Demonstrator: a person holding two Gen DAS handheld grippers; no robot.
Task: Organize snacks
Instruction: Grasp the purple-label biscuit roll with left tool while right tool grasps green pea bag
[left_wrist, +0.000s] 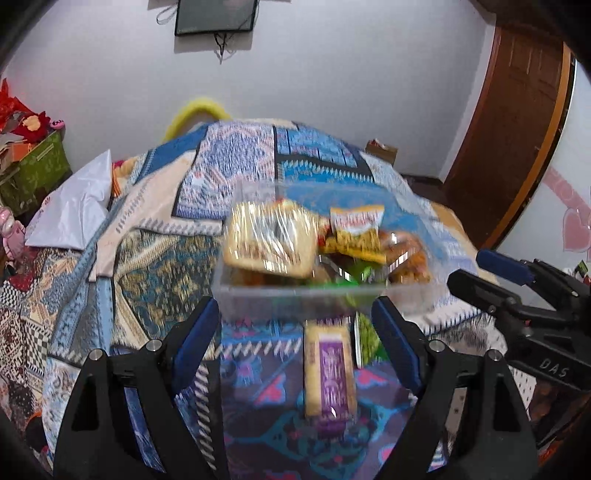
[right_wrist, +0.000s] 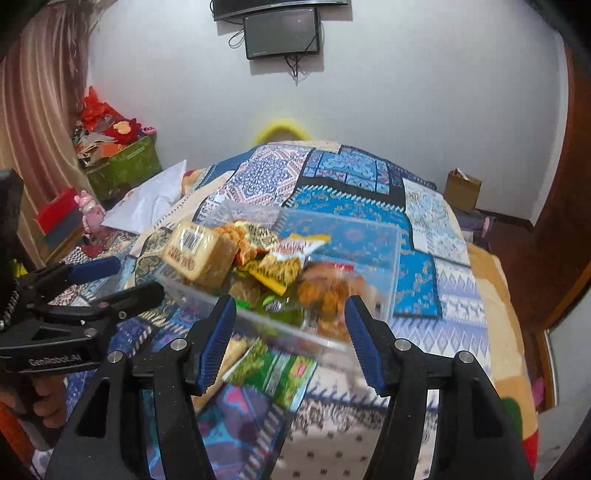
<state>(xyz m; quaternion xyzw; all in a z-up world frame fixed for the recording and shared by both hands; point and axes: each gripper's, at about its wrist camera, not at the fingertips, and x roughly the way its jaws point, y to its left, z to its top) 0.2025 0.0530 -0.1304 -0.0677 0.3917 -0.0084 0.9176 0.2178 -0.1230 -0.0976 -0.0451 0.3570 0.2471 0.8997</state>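
Note:
A clear plastic box (left_wrist: 295, 291) (right_wrist: 380, 251) full of snack packets sits on the patterned bedspread. A wrapped biscuit block (left_wrist: 271, 240) (right_wrist: 201, 251) lies on top at its left. A yellow-and-white packet (left_wrist: 356, 225) (right_wrist: 295, 251) and an orange snack bag (left_wrist: 406, 254) (right_wrist: 328, 291) lie beside it. A purple-and-yellow wafer pack (left_wrist: 330, 376) lies on the bed in front of the box. A green packet (right_wrist: 273, 373) lies under the box's near edge. My left gripper (left_wrist: 295, 325) is open, just before the box. My right gripper (right_wrist: 291, 317) is open at the box's near wall.
The patterned bedspread (left_wrist: 155, 266) (right_wrist: 443, 295) covers the bed. A white pillow (left_wrist: 74, 206) (right_wrist: 147, 201) lies at the left. A green box of clutter (left_wrist: 33, 170) (right_wrist: 122, 166) stands by the wall. A small cardboard box (right_wrist: 461, 190) is at the right.

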